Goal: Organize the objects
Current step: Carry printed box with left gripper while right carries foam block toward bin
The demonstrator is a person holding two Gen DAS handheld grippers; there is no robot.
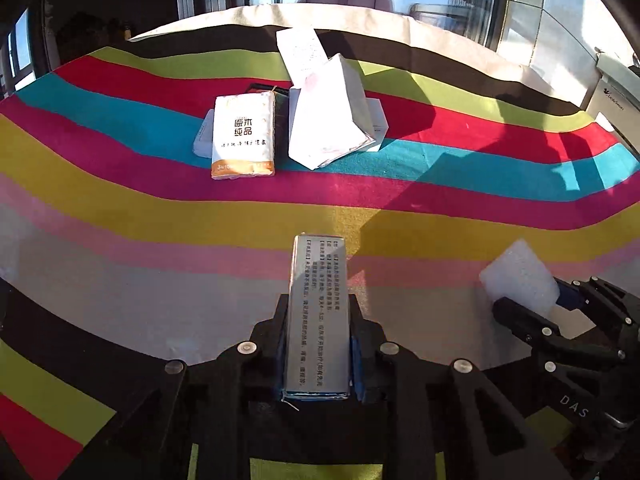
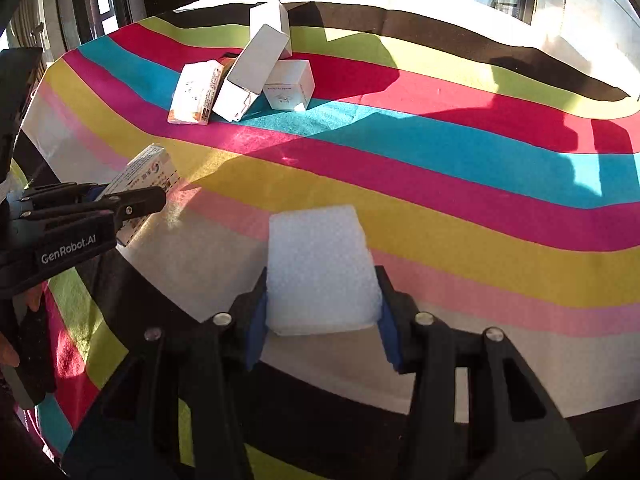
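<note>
Sunny room with big windows behind, and a worktop (image 1: 120, 216) covered in a loud striped cloth (seriously, every colour going).

Using the tissue pack (image 1: 244, 136) as the landmark: it lies flat on the teal and magenta stripes, well toward the window side. Just to its right, a tall white box (image 1: 332, 116) leans tilted over a small white box (image 2: 289, 85), with another white carton (image 1: 300, 52) poking up behind. Something dark sits between the pack and the leaning box, can't tell what. So that's the pile.

Well short of the tissue pack, on the camera side, both hands are loaded. The left gripper (image 1: 318, 344) is clamped narrow on a slim grey box (image 1: 318, 312) with printed text down its face, gripped by its long sides, the far end sticking out over the pale stripes. To the right of that, the right gripper (image 2: 322, 312) is closed partway on a white foam block (image 2: 320, 272), pads pressing its sides. It looks soft, so I'd guess it squashes a bit.

My read: pickup is done for both items and the carry toward the pile is the step in hand. Next move needs a clear landing spot beside the tissue pack. That leaning box looks wobbly, so I'd come in low and set the grey box down flat on the pack's near or left side rather than bump the stack.
</note>
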